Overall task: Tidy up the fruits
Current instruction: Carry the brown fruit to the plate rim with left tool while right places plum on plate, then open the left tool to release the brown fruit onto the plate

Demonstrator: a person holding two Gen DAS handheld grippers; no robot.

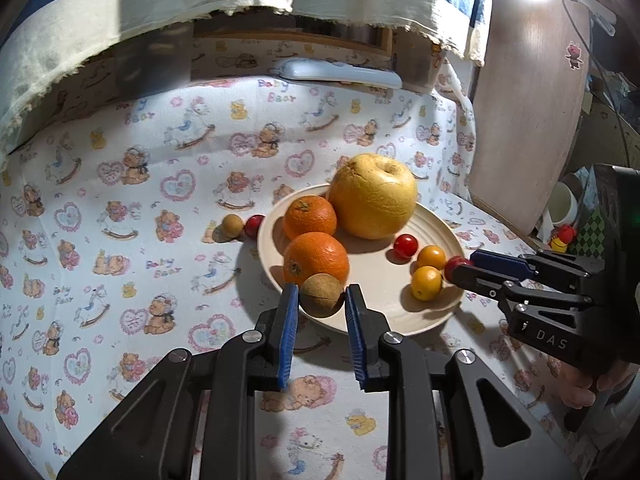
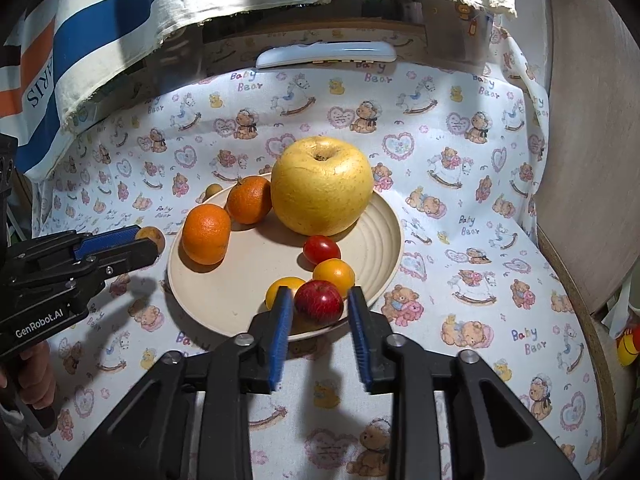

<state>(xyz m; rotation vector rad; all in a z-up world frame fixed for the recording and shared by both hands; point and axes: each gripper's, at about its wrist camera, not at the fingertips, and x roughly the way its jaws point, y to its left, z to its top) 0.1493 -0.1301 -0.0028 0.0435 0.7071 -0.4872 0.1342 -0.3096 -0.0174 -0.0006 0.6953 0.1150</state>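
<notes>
My left gripper (image 1: 321, 292) is shut on a brown round fruit (image 1: 322, 300) just over the front rim of the cream plate (image 1: 360, 326). My right gripper (image 2: 319, 294) stands open around a small red fruit (image 2: 320, 304) that rests on the plate's (image 2: 176, 276) front edge, with thin gaps at both pads. On the plate lie a big yellow fruit (image 2: 320, 186), two oranges (image 2: 206, 232), a red cherry tomato (image 2: 321, 249) and two yellow tomatoes (image 2: 334, 274). Beside the plate on the cloth sit another brown fruit (image 1: 232, 226) and a red one (image 1: 254, 226).
A white remote (image 1: 340, 74) lies at the back edge under a hanging striped cloth (image 2: 120, 8). A round wooden panel (image 1: 528, 120) stands at the right. A hand (image 1: 580, 388) holds the right gripper. The bear-print tablecloth (image 1: 120, 240) spreads left of the plate.
</notes>
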